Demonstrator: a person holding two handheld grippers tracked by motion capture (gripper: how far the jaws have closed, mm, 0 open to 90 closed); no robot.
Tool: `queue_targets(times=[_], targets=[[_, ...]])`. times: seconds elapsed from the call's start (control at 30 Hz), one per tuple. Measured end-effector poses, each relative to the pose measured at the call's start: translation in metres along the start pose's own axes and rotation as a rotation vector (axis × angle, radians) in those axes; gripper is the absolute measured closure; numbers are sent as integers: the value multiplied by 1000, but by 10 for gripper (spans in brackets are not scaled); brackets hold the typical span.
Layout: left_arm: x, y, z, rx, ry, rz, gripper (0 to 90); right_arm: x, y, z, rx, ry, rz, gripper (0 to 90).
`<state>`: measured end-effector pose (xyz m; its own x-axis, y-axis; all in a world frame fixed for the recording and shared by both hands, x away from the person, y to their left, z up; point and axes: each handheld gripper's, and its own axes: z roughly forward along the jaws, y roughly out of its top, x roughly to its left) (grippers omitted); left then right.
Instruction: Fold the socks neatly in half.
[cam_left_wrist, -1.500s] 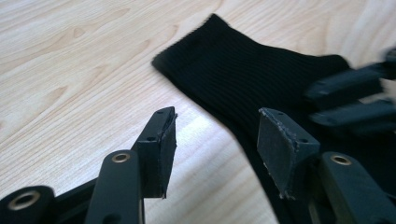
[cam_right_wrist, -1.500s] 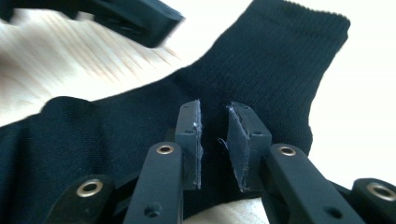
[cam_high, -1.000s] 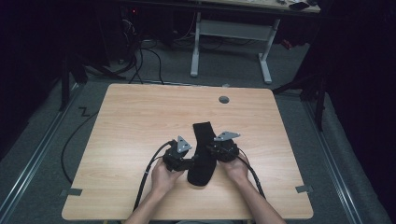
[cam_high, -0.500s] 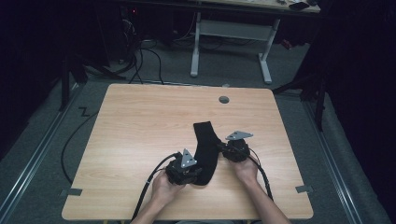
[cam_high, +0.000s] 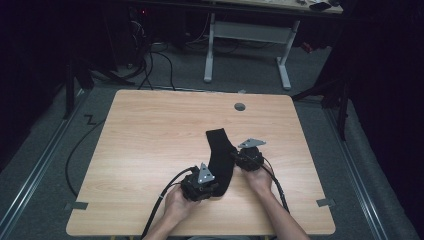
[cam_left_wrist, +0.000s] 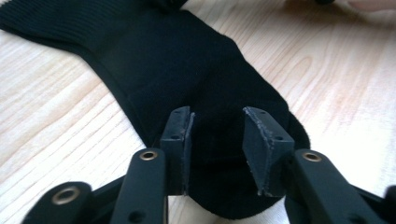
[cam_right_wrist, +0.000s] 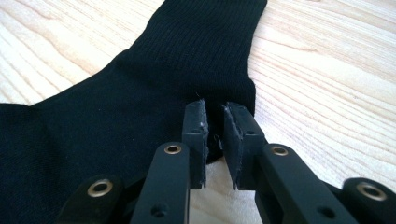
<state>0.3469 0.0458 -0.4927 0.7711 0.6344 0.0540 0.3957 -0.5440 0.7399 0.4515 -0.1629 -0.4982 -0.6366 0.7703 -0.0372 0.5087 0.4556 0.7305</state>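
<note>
Left gripper view: with left claw (cam_left_wrist: 218, 116) spread, just closing astride the toe of the black sock (cam_left_wrist: 187, 70) lying flat on the counter (cam_left_wrist: 350, 70), and right claw (cam_right_wrist: 215, 112) pinching its edge, might skid over the flat knit, grabbing nothing.

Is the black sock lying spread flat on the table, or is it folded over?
Spread flat. The black sock lies in one layer on the table, bent at the heel, no part doubled over.
</note>
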Motion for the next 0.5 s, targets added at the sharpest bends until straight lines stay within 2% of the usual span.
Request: queue_targets(times=[0.1, 0.2, 0.3, 0.5], targets=[[4, 1, 9, 8, -7, -16, 689, 0, 5, 3, 13, -13, -12, 788], [8, 2, 13, 2, -13, -32, 795, 0, 8, 7, 16, -22, -18, 786], [9, 6, 13, 13, -6, -21, 891, 0, 10, 9, 17, -27, -19, 769], [9, 13, 0, -34, -5, -15, 900, -5, 13, 11, 23, -26, 4, 693]])
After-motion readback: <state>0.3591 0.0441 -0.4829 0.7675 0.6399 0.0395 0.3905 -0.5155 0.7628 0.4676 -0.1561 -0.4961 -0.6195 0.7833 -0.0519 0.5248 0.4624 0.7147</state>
